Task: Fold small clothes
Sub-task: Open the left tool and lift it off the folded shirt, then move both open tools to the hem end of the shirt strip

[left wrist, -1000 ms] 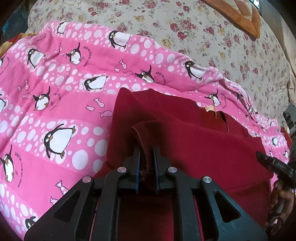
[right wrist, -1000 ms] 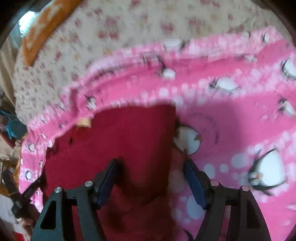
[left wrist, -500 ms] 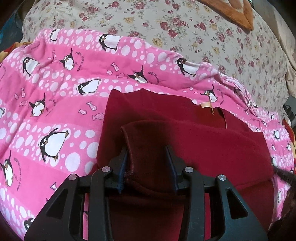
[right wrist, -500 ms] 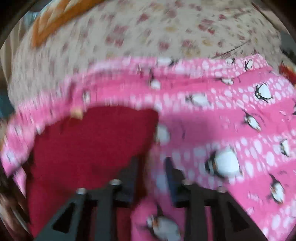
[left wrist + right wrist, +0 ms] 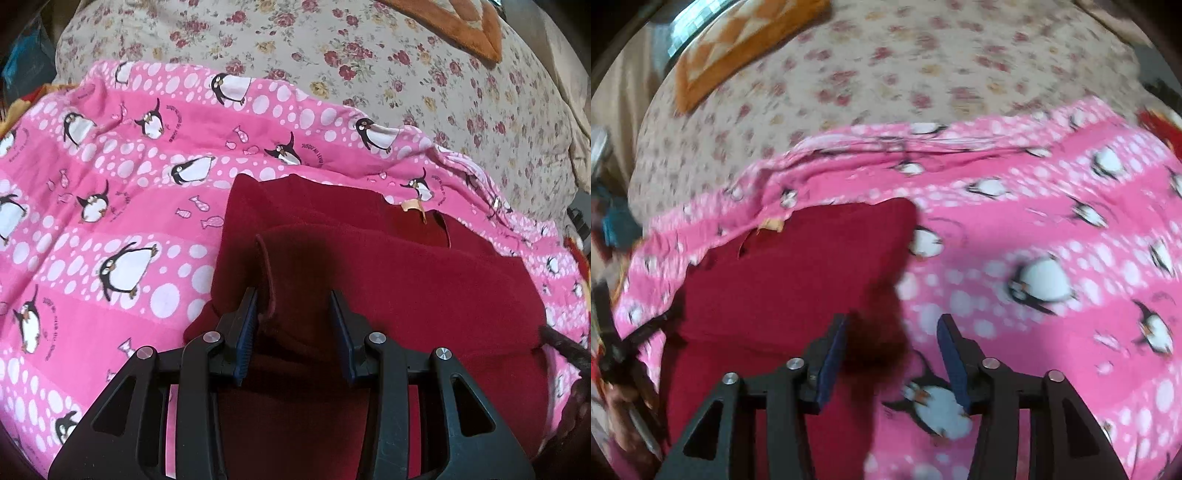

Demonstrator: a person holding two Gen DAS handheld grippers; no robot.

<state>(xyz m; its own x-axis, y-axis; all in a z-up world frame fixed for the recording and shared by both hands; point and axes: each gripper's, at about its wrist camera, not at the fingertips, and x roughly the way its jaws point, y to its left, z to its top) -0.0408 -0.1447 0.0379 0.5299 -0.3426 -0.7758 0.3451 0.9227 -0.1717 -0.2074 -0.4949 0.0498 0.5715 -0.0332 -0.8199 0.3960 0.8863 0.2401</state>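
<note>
The left gripper stands released over a folded hem of the dark red fleece garment, the right gripper, its jaws just opening, hangs unclenched above its right edge, all on the pink penguin-print blanket.

each hand-held gripper is black, with blue pads and silver screws.

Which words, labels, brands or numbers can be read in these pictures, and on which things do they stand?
Small curved print beside the penguins on the pink blanket: too small and warped to read.
Tan tag on the red garment: no text can be made out.
Right wrist view: too blurred; nothing is readable.
</note>
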